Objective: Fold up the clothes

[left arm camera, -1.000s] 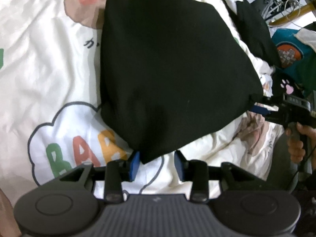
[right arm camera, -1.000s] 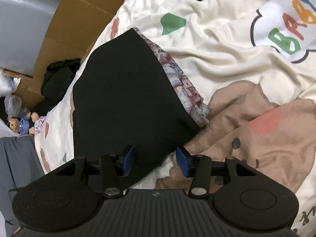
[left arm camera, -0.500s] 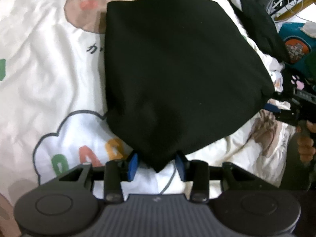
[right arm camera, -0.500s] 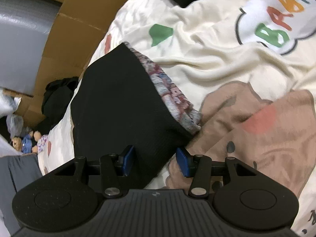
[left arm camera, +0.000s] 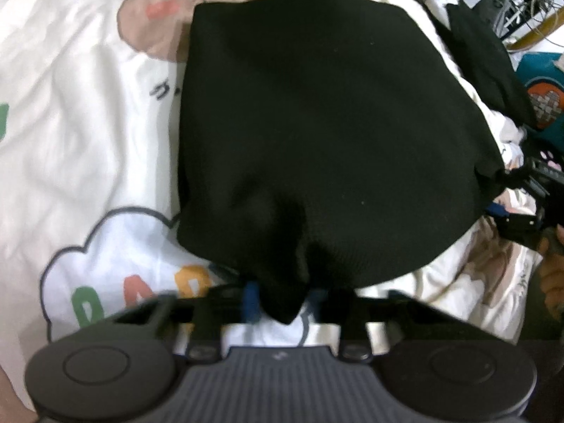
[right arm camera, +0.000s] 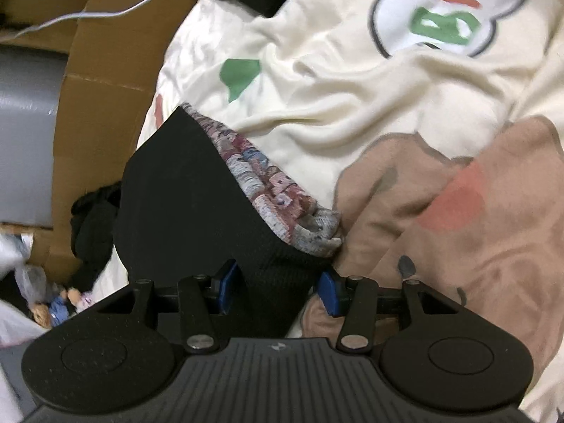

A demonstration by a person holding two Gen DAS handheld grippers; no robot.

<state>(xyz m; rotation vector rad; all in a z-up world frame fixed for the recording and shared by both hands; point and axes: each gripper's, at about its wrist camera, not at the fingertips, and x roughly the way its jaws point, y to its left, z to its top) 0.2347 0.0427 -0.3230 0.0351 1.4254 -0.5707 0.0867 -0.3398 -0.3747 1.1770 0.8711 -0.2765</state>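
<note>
A folded black garment (left arm camera: 317, 123) lies on a cream bedsheet (left arm camera: 88, 123) printed with a bear and a BABY cloud. My left gripper (left arm camera: 282, 299) is closing on the garment's near corner, and the cloth bunches between the blue pads. In the right wrist view the same garment (right arm camera: 183, 190) shows a patterned grey and red underside (right arm camera: 261, 183) along its edge. My right gripper (right arm camera: 276, 290) straddles another corner; its jaws are closing, with cloth between them and a gap still showing beside the left pad. That gripper (left arm camera: 518, 194) also appears at the garment's right corner in the left wrist view.
More clothes are heaped past the bed's right side: a black piece (left arm camera: 483, 56) and a teal printed shirt (left arm camera: 543, 84). A hand (left arm camera: 553, 275) holds the right gripper. Cardboard (right arm camera: 98, 70), a white cable (right arm camera: 105, 14) and a small doll (right arm camera: 53, 306) lie beyond the bed's edge.
The left jaws have come together on the near corner, which now bunches between them. The right gripper has pushed further over its corner, rolled a little, and its jaws have narrowed slightly.
</note>
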